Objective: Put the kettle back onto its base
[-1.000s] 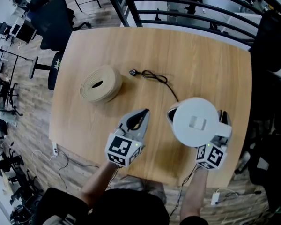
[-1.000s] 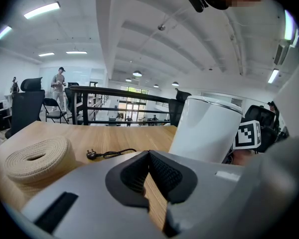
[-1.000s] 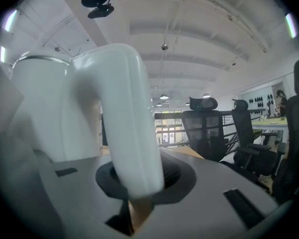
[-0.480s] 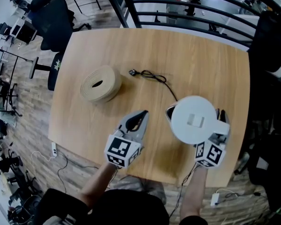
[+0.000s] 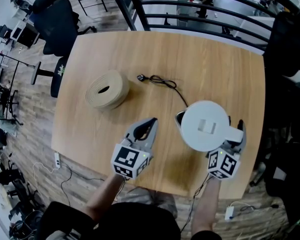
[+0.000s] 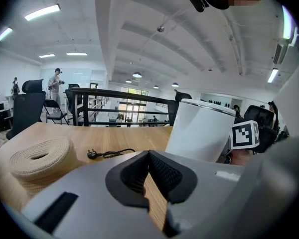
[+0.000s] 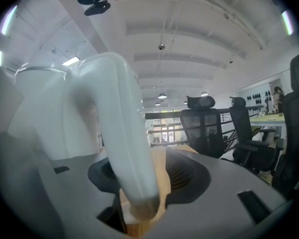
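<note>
The white kettle (image 5: 206,125) stands upright on the wooden table (image 5: 140,54) at the near right; its base is hidden from me. A black cord (image 5: 165,82) with a plug runs from the table's middle to the kettle's foot. My right gripper (image 5: 233,134) is at the kettle's handle (image 7: 124,133). Its jaws have just been opening and stand open, with the handle between them and a gap on the right side. My left gripper (image 5: 151,121) hovers left of the kettle, shut and holding nothing. The kettle (image 6: 202,131) shows to the right in the left gripper view.
A beige coiled strap (image 5: 107,90) lies on the table's left part. A black railing (image 5: 190,9) runs behind the far edge, with office chairs (image 5: 55,19) at the far left. The table's near edge is close under both grippers.
The right gripper's jaws have spread apart around the kettle's handle. The kettle sits a little further left and up in the head view. The left gripper has hardly moved.
</note>
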Available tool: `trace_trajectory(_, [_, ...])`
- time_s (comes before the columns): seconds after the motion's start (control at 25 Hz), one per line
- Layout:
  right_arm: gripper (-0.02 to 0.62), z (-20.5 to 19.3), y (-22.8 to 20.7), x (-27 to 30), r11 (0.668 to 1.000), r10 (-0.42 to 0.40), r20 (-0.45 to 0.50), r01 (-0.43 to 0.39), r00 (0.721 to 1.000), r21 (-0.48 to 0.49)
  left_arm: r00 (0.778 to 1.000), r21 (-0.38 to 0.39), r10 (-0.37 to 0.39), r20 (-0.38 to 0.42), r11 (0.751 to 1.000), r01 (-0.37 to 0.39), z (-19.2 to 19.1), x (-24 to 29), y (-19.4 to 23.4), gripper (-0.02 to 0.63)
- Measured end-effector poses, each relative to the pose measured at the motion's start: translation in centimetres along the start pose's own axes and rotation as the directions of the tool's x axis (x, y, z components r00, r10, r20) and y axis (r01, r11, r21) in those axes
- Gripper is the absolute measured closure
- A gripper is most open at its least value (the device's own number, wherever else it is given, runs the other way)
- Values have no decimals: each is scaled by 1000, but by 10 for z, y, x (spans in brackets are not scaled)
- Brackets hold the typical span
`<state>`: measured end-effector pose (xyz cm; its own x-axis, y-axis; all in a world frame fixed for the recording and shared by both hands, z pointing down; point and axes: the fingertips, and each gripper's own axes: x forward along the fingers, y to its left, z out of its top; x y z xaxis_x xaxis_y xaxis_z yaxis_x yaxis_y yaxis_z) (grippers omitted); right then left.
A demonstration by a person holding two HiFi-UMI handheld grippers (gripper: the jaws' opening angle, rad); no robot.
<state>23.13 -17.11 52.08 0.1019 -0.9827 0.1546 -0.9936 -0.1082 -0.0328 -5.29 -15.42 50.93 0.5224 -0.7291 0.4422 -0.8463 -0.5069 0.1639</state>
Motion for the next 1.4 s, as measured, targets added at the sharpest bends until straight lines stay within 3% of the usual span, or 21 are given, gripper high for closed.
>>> trace_trajectory(0.88, [383, 15, 7, -43, 1000, 13, -26, -13, 1000, -25, 997, 24, -22, 74, 1000, 20, 18, -37, -23, 604])
trace_trajectory(1.4, [394, 62, 22, -104, 998, 49, 18, -48, 999, -34, 985, 53, -49, 164, 998, 41, 50, -91, -51, 604])
